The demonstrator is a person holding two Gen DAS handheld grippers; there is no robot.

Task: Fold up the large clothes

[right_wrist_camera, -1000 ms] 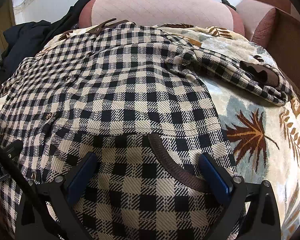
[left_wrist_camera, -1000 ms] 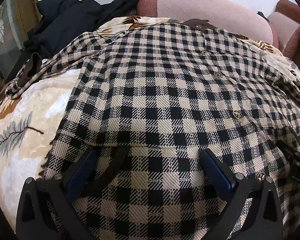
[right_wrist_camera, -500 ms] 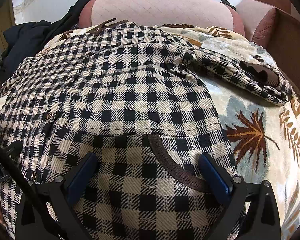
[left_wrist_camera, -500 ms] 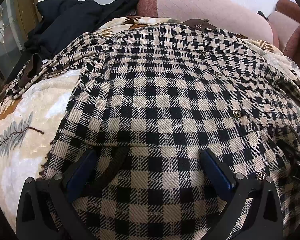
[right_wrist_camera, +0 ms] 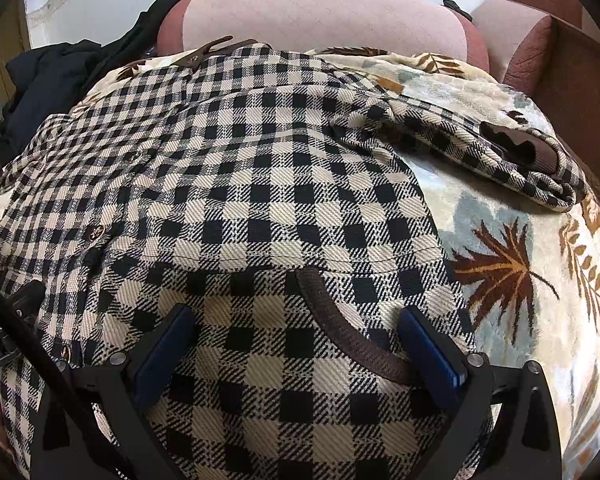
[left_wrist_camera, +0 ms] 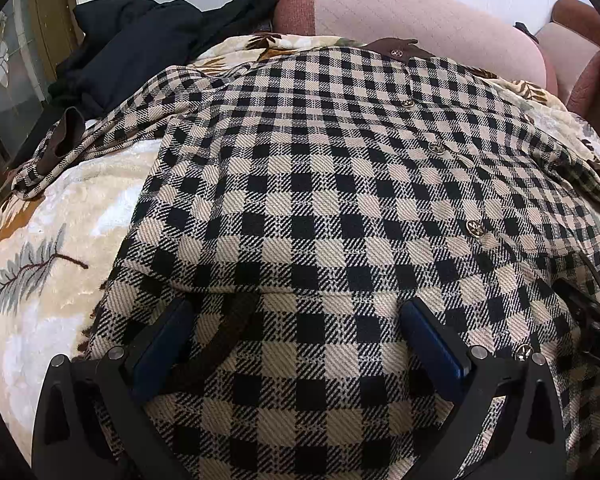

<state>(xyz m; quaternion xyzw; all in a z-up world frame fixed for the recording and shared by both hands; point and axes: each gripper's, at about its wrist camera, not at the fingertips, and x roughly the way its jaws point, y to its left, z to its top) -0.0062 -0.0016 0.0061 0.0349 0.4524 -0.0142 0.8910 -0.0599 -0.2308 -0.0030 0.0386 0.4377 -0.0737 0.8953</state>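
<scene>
A black-and-beige checked jacket (left_wrist_camera: 320,184) with gold buttons lies spread front up on a leaf-patterned blanket (left_wrist_camera: 48,272); it also fills the right wrist view (right_wrist_camera: 260,184). My left gripper (left_wrist_camera: 296,324) is open, its blue pads (left_wrist_camera: 160,344) resting on the jacket's lower left part beside a brown-trimmed pocket. My right gripper (right_wrist_camera: 296,332) is open over the lower right part, a brown pocket trim (right_wrist_camera: 348,332) between its jaws. The left sleeve (left_wrist_camera: 80,148) lies out to the left, the right sleeve (right_wrist_camera: 500,156) out to the right.
A black garment (left_wrist_camera: 140,48) is heaped at the back left. A pink sofa backrest (right_wrist_camera: 320,16) runs behind the jacket, with a brown armrest (right_wrist_camera: 540,48) at the right. The other gripper's body shows at the right edge of the left wrist view (left_wrist_camera: 596,328).
</scene>
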